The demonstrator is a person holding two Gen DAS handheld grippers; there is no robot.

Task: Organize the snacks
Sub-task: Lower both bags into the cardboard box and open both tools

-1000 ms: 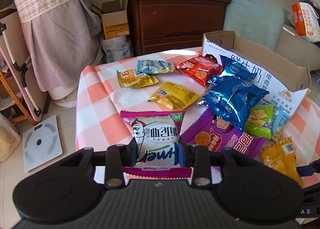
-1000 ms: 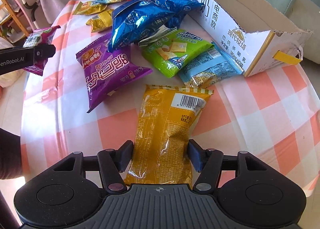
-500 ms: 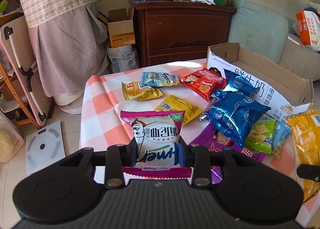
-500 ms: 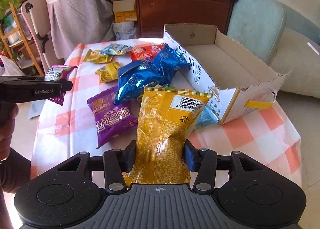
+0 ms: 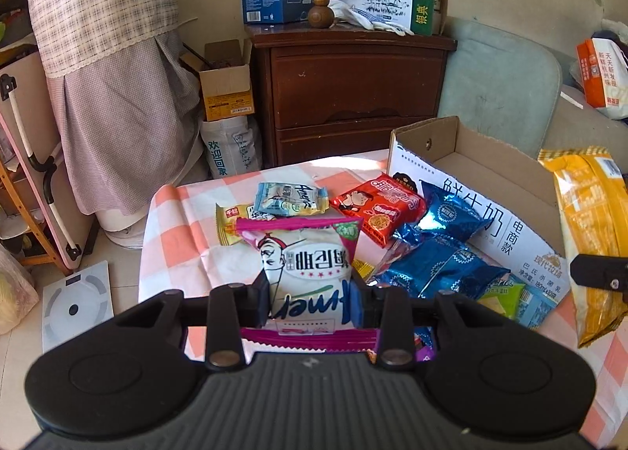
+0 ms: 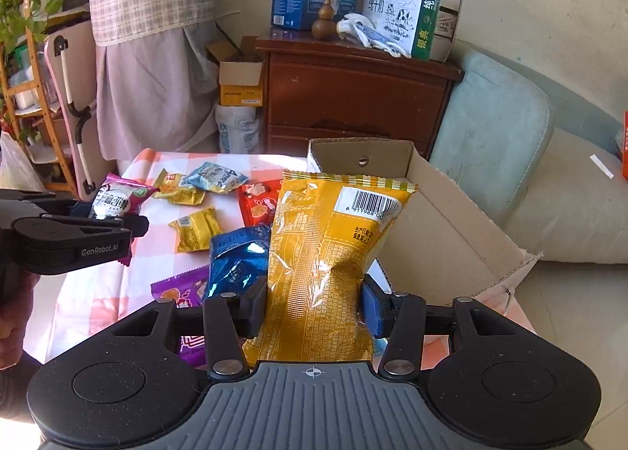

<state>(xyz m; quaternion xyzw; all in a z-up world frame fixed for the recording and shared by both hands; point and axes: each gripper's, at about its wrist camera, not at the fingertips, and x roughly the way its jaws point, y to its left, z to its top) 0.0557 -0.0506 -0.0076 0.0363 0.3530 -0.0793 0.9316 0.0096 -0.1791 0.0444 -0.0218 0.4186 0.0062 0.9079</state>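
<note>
two packets up, one box waiting

both grippers are loaded. the left gripper (image 5: 310, 302) is clenched on the white-and-magenta packet (image 5: 304, 257), held clear above the bench (image 5: 184, 230). the right gripper (image 6: 312, 302) is clenched on the tall yellow packet (image 6: 329, 253), which stands upright in its jaws just in front of the open cardboard box (image 6: 451, 222).

the step in hand looks like carrying both packets to the box. to do it well, i would bring the yellow one over the near wall first, since it is closest, lower it until its bottom edge is inside, and only then let go, so the puffy bag does not catch the torn flap or tip back out. the left packet should wait beside it rather than crowd the same opening, and should pass above the blue bags leaning on the box wall.

counted from both views: one box, nothing visible in it so far. two packets in the grippers. on the bench: two shiny blue bags (image 5: 435, 265), one red packet (image 5: 378, 210), one purple packet (image 6: 182, 289), one pale blue packet (image 5: 290, 200), two small yellow packets (image 6: 194, 228), one green packet (image 5: 504, 293), and another light blue one half hidden beside it.
</note>
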